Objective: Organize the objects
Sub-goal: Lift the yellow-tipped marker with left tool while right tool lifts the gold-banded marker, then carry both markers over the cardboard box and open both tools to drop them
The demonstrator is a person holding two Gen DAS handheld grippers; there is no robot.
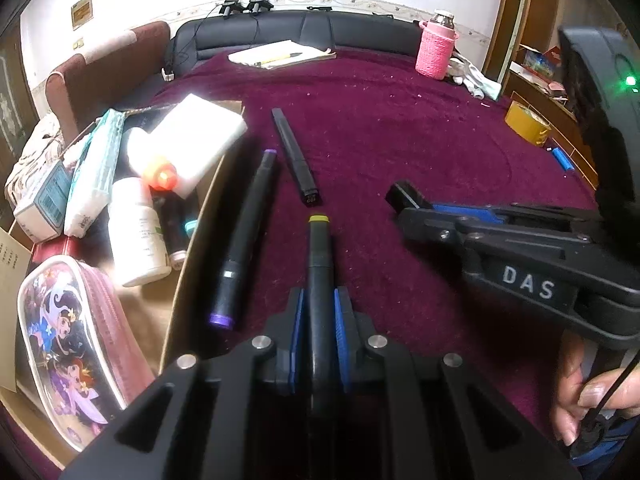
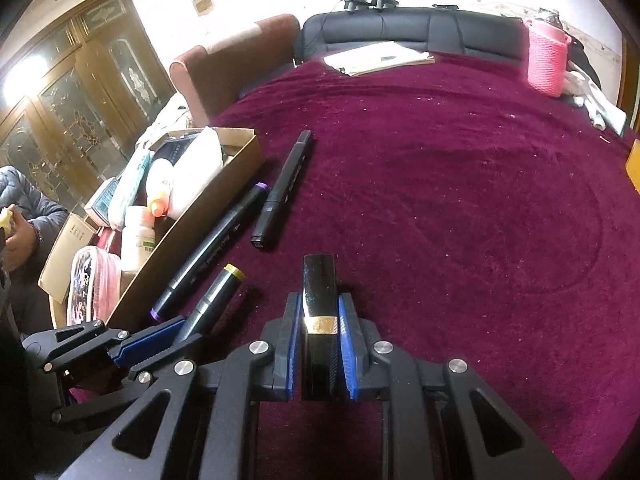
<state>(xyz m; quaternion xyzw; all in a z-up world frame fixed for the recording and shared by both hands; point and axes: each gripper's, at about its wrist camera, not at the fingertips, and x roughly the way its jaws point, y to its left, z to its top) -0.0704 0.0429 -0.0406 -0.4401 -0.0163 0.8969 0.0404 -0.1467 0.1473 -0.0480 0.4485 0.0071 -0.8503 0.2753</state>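
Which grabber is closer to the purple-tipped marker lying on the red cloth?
Left. The left gripper, shut on the yellow-tipped marker, sits right beside the purple-tipped marker. The right gripper, shut on a black cap, is farther off.

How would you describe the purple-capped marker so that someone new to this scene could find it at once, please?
On the maroon cloth, look along the right wall of the cardboard box. The purple-capped marker lies loose right beside that wall, apart from both grippers. Its purple ends distinguish it from the all-black marker beside it and the yellow-tipped marker held by the left gripper.
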